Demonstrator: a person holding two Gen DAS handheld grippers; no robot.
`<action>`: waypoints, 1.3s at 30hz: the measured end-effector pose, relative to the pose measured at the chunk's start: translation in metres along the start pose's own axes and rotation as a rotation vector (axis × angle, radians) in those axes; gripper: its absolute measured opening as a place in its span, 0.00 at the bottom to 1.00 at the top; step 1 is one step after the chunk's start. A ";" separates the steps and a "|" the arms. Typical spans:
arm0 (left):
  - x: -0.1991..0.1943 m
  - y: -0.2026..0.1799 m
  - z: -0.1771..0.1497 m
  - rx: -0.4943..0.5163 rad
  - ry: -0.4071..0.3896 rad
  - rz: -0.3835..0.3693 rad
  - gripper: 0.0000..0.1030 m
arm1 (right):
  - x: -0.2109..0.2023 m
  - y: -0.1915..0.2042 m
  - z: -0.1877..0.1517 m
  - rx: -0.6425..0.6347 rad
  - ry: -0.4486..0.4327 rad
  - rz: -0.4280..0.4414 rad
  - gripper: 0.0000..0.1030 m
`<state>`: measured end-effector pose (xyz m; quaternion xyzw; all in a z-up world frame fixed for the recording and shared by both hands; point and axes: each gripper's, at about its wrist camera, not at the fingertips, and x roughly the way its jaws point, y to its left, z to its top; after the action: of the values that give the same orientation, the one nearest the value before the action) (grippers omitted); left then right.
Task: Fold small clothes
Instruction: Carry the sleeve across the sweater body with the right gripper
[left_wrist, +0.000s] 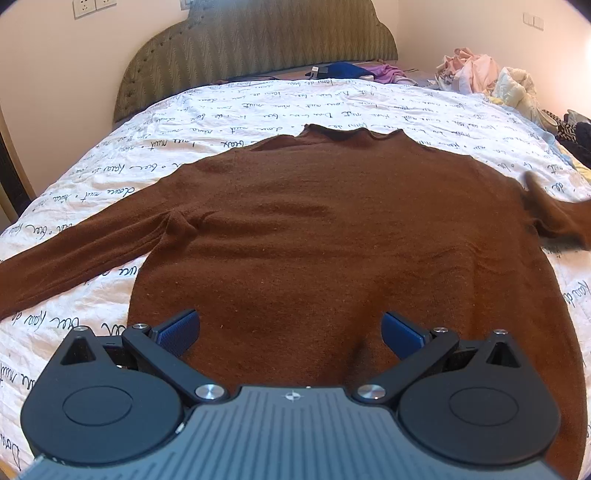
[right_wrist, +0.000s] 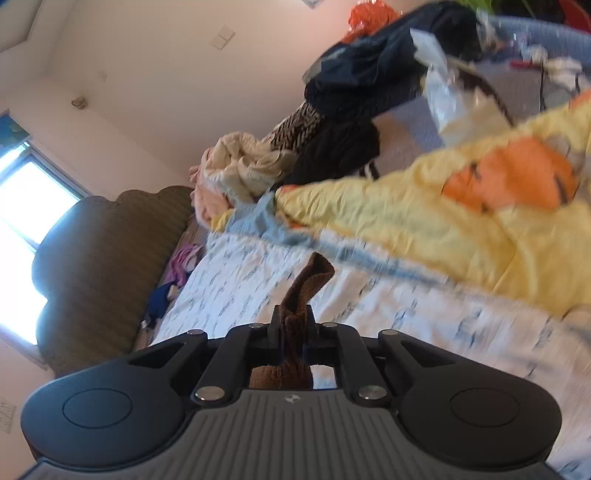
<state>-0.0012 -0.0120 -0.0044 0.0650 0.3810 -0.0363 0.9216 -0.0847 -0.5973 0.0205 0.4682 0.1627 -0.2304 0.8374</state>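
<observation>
Currently brown sweater (left_wrist: 332, 236) spread flat on bed (left_wrist: 221, 110), collar toward headboard (left_wrist: 240, 44), long axis run hem-to-collar; sleeves laid out sideways. Right gripper (right_wrist: 293, 328) jaws pinched on sleeve cuff (right_wrist: 306, 284), likely for folding inward. Left gripper (left_wrist: 290, 332) held over hem, jaws spread, nothing gripped.

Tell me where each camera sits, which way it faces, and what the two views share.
Left wrist: rides the left hand-held gripper, angled down over the brown sweater toward the headboard; its open blue-padded fingers show.
Right wrist: rides the right hand-held gripper, rolled sideways, facing the clothes pile; jaws shut on a sweater sleeve.
Shared: sweater, script-printed sheet, headboard, clothes pile.
</observation>
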 end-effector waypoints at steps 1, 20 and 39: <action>0.001 -0.002 0.000 0.006 0.002 -0.002 1.00 | 0.002 0.002 0.011 -0.039 0.004 -0.038 0.10; -0.001 -0.014 -0.001 0.060 -0.016 0.015 1.00 | 0.055 -0.099 -0.047 0.336 -0.079 -0.041 0.27; 0.022 0.025 0.006 -0.045 -0.043 0.082 1.00 | -0.012 0.130 -0.138 -0.651 -0.230 -0.016 0.06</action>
<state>0.0213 0.0113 -0.0130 0.0592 0.3590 0.0089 0.9314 -0.0327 -0.4163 0.0481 0.1461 0.1356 -0.2241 0.9540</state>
